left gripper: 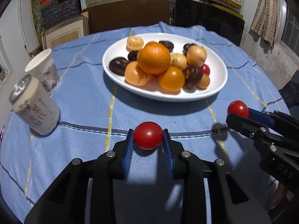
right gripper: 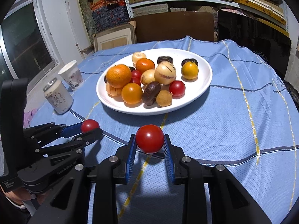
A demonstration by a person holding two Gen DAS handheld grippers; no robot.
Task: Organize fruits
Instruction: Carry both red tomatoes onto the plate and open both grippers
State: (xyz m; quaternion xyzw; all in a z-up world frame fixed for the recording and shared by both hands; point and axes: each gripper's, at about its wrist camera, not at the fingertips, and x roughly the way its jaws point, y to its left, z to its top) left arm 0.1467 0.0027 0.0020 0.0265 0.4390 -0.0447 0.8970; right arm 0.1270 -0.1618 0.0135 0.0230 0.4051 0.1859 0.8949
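Both blue-padded black grippers, left gripper and right gripper, pinch small smooth red tomatoes tight; squeeze harder and you'll probably split them, or they'll roll off the heaped white oval plate.

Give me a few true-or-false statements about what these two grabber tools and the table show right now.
1. Each gripper holds a red tomato: the left gripper clamps the left tomato, the right gripper the right tomato. True.
2. The white plate is empty. False: it is piled with fruit, including an orange.
3. The can stands beside a paper cup. True.
4. The tablecloth is red. False: it is blue.
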